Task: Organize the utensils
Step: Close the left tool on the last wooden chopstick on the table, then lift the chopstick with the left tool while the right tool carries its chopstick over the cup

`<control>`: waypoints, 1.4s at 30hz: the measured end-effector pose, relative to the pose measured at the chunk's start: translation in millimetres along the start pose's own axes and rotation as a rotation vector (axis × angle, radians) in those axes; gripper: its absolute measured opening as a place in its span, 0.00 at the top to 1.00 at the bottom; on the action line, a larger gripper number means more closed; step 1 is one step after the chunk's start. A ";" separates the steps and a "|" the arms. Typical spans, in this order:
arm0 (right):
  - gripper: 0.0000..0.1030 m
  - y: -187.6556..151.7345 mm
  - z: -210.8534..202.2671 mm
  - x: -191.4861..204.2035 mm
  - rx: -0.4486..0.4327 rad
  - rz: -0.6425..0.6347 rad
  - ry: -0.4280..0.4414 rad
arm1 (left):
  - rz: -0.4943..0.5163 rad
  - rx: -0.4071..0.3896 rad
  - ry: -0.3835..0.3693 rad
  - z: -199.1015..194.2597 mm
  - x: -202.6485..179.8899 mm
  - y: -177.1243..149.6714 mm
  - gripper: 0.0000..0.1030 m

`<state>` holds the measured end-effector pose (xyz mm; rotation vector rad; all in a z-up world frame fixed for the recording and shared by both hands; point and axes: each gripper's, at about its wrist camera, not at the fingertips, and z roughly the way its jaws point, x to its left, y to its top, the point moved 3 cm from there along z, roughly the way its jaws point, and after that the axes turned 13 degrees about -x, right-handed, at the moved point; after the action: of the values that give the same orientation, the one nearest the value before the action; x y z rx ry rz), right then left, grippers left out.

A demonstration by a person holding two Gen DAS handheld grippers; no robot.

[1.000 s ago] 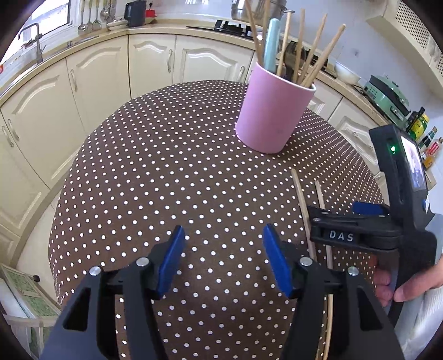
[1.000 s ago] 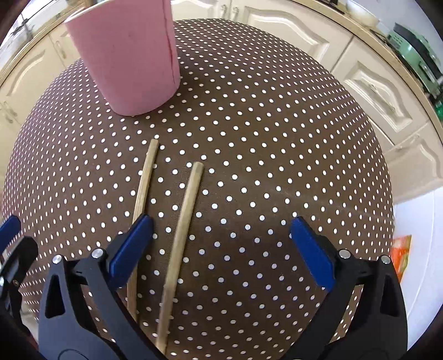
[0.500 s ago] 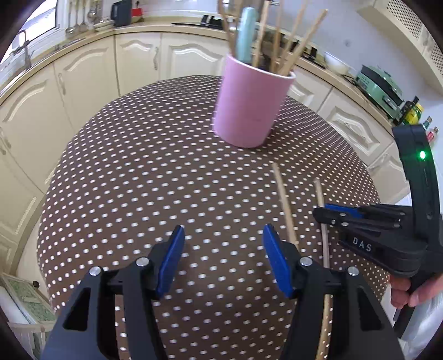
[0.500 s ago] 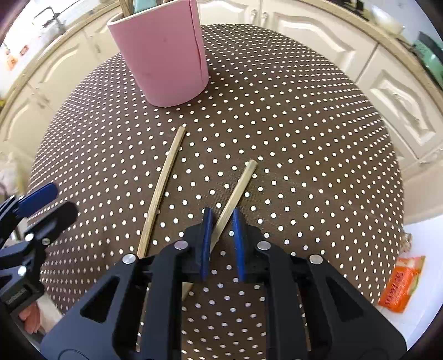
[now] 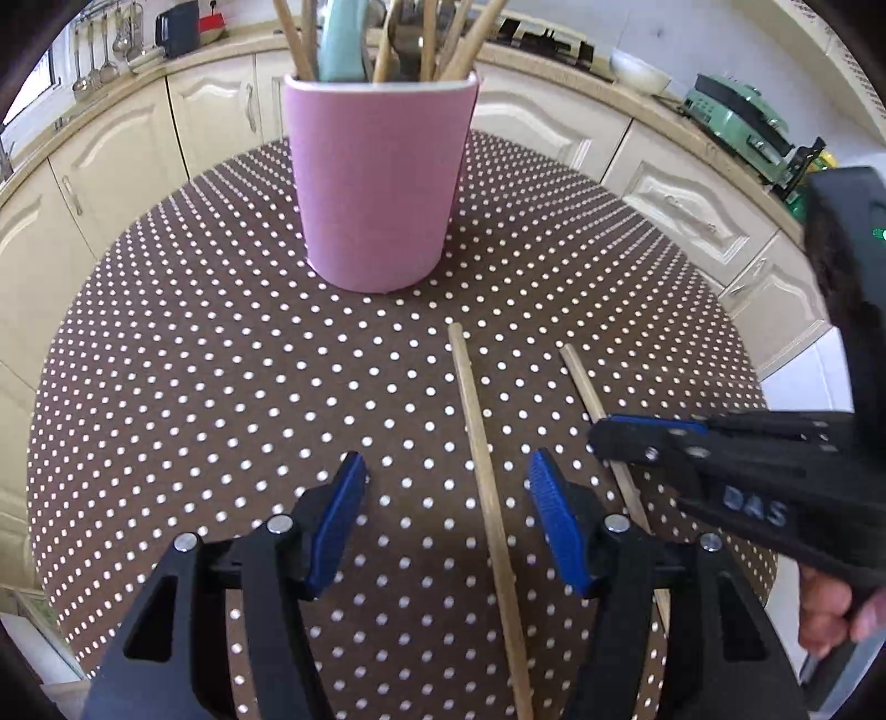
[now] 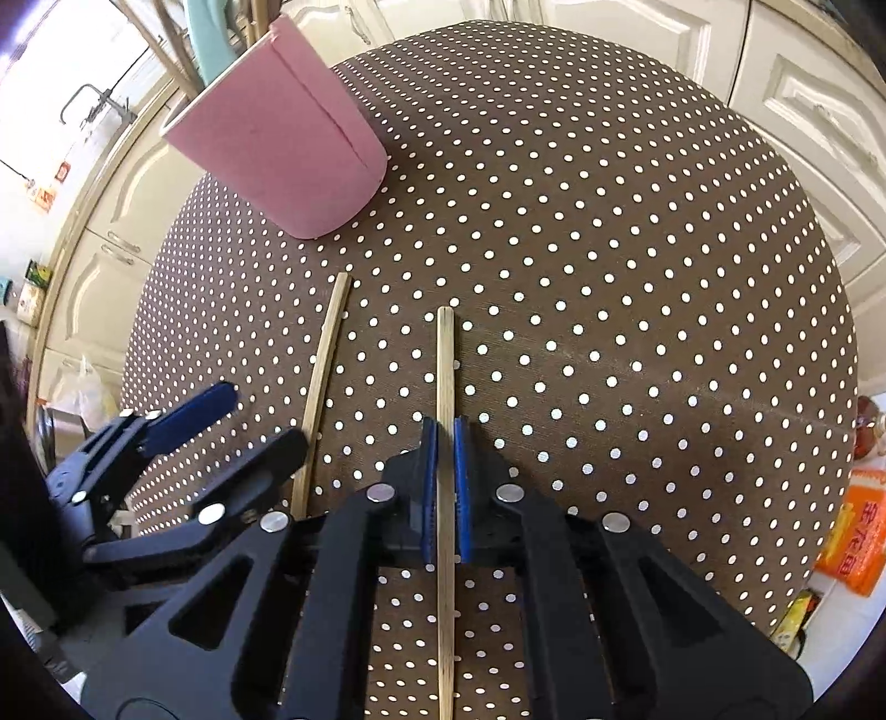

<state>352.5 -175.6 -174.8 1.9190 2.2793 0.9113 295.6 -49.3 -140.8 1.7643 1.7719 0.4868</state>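
Home kitchen: cream cabinets point(image 5: 122, 149), hanging ladles point(image 5: 97, 52)

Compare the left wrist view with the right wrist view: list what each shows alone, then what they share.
Left wrist only: the utensils standing upright in the pink holder, a green appliance on the counter.
Right wrist only: the right gripper shut on the right chopstick; an orange packet.
Both: the holder, both chopsticks, the open left gripper astride the left chopstick.

utensil tops point(image 5: 387, 33) cut by frame, chopstick point(image 5: 620, 471) partly behind right claw point(image 5: 609, 437)
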 end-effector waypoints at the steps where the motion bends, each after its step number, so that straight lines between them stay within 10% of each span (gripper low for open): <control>1: 0.93 5.9 2.1 -2.0 0.002 0.005 0.006 | -0.002 0.010 0.011 5.7 -2.3 1.6 0.41; 4: 0.94 9.4 -1.1 -10.7 0.001 0.018 0.015 | 0.014 -0.026 0.063 18.8 -7.0 8.5 0.42; 8: 0.94 11.7 -7.3 -18.4 -0.001 0.034 0.016 | -0.005 -0.054 0.161 26.5 -1.4 17.3 0.92; 24: 0.94 20.9 -64.2 0.8 -0.126 0.020 -0.013 | -0.128 -0.085 0.137 -15.5 42.9 13.0 0.94; 42: 0.94 30.5 -135.1 18.9 -0.327 0.001 -0.033 | -0.064 -0.374 0.182 -121.6 32.4 41.9 0.94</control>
<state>324.0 -212.0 -42.8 1.7795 1.9632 1.1581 252.9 2.6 -26.4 1.4364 1.7159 0.9118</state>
